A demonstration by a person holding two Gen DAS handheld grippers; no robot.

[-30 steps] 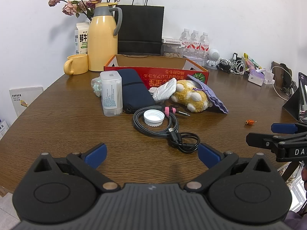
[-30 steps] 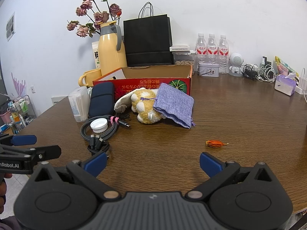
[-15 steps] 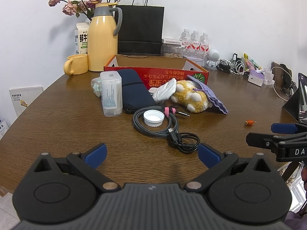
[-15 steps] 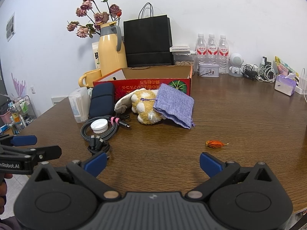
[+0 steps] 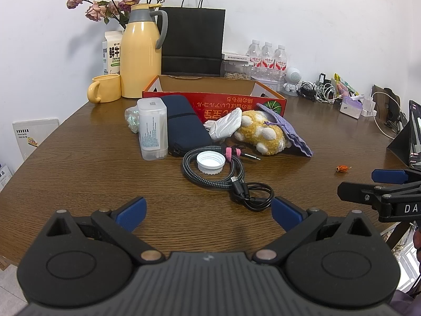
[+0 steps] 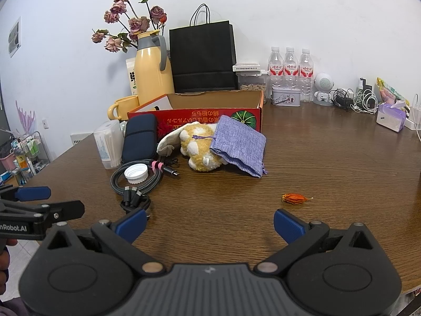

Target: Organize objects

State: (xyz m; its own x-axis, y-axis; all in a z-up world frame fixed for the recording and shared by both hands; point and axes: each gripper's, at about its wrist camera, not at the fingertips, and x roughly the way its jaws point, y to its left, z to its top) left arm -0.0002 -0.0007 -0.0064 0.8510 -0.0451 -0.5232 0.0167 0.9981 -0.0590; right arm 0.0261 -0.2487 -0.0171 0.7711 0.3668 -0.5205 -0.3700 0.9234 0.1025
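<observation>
I had both tongs over the near edge of the brown wooden counter (image 5: pixel 79 163). The left tongs (image 5: pixel 208 210) were spread wide and held nothing. The right tongs (image 6: pixel 209 225) were equally wide and empty.

Across the last second almost nothing had changed: neither tool had moved noticeably, and no object had shifted. I judged that the sorting had not started and I was only lining up a first reach.

The things to organize lay in a loose cluster in the middle of the counter, just in front of an open red cardboard box (image 5: pixel 215 98). From the left there stood an upright translucent container (image 5: pixel 152 129), then a dark blue zip pouch (image 5: pixel 184 129) lying flat beside it. A white cloth (image 5: pixel 226 126) touched a yellow plush toy (image 5: pixel 260 134), which was partly covered by a purple drawstring bag (image 6: pixel 236 144). Nearer to me, a white bottle cap (image 5: pixel 211 162) rested inside a coiled braided cable (image 5: pixel 210 176), with a thin black cable (image 5: pixel 254 196) looped closest to the left tongs. A small orange husk (image 6: pixel 293 198) lay alone, well apart on the right.

The box looked empty as far as I could see, so it seemed the likely destination.
</observation>
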